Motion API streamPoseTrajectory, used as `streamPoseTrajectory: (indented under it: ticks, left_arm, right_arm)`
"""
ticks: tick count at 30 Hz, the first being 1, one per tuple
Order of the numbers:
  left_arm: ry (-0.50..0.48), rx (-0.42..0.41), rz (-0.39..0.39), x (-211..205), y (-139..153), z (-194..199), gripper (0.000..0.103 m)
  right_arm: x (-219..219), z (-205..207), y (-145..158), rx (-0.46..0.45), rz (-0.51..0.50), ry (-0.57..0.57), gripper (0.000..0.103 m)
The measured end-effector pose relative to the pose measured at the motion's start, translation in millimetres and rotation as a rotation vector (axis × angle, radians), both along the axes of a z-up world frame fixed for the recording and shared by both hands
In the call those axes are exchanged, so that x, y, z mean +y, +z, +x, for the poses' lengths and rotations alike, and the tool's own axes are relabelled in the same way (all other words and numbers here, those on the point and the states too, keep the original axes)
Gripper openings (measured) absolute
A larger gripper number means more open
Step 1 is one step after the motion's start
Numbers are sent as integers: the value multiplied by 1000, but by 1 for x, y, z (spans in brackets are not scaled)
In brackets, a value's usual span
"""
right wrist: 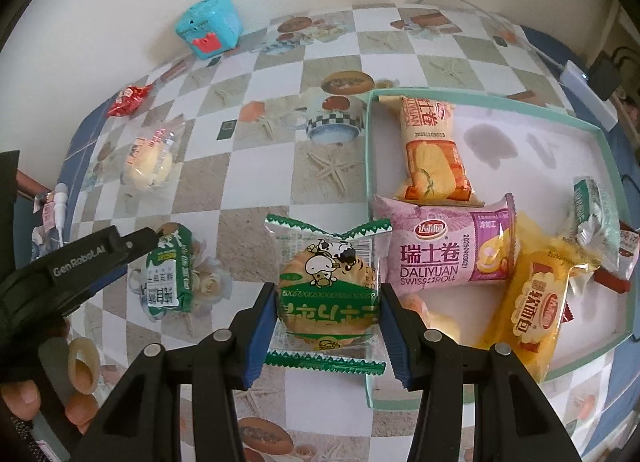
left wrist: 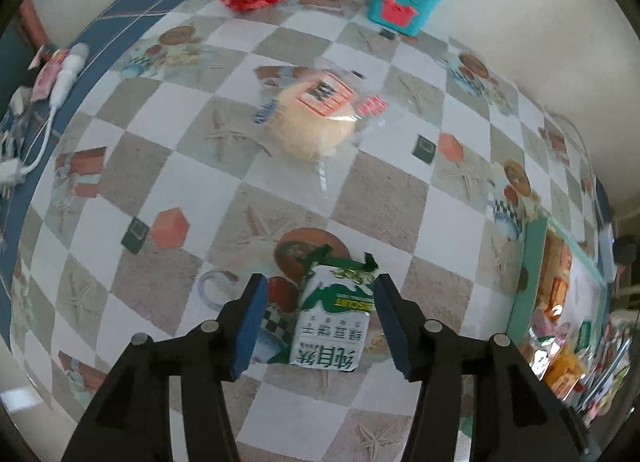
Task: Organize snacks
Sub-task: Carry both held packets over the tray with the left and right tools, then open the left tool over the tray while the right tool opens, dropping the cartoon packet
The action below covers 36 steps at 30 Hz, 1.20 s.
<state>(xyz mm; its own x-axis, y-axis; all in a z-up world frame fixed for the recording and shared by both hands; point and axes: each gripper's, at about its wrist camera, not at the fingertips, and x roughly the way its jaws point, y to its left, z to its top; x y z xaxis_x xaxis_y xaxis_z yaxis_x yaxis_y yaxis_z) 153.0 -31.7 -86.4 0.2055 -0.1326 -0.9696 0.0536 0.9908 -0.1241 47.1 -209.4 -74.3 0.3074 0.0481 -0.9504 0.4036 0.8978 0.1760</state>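
The right gripper (right wrist: 328, 318) pinches a green cow-print biscuit packet (right wrist: 327, 294) just beside the teal tray (right wrist: 370, 165), while the left gripper (left wrist: 318, 322) stands spread around a green-and-white snack pack (left wrist: 334, 322) on the checked tablecloth (left wrist: 380, 197).

Left gripper (left wrist: 318, 322) points steeply down, fingers (left wrist: 250, 326) parted and clear of contact; right gripper (right wrist: 328, 332) points down too, fingers (right wrist: 262, 332) clamped; a hand (right wrist: 48, 394) grips the left handle.

Soft, even daylight; fisheye bending darkens corners, mild blur, faint glare on the clear bun wrapper (left wrist: 320, 109) toward twelve o'clock.
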Motion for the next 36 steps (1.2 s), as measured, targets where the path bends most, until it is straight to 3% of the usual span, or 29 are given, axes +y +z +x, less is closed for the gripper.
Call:
streamPoseTrajectory:
  ticks: [5, 8, 10, 16, 23, 30, 36]
  left_arm:
    - [-64, 38, 69, -22, -15, -3, 56]
    - [-61, 53, 91, -23, -20, -4, 42]
    - [-52, 50, 79, -19, -17, -4, 42]
    - [-34, -19, 55, -13, 10, -6, 42]
    - [-55, -154, -1, -24, 61, -17, 42]
    - [-196, -257, -30, -86, 94, -27, 42]
    - [-372, -277, -48, -157, 95, -45, 42]
  right_arm:
    - [-2, 0, -1, 5, 2, -5, 52]
    - [-1, -1, -1, 5, 3, -4, 52]
    - [-2, -1, -1, 1, 4, -5, 52]
    - [-6, -4, 12, -36, 18, -14, 52]
    - [-23, -12, 44, -127, 22, -69, 52]
    - [-72, -23, 52, -152, -13, -208, 53]
    - [-128, -41, 48, -148, -47, -360, 53]
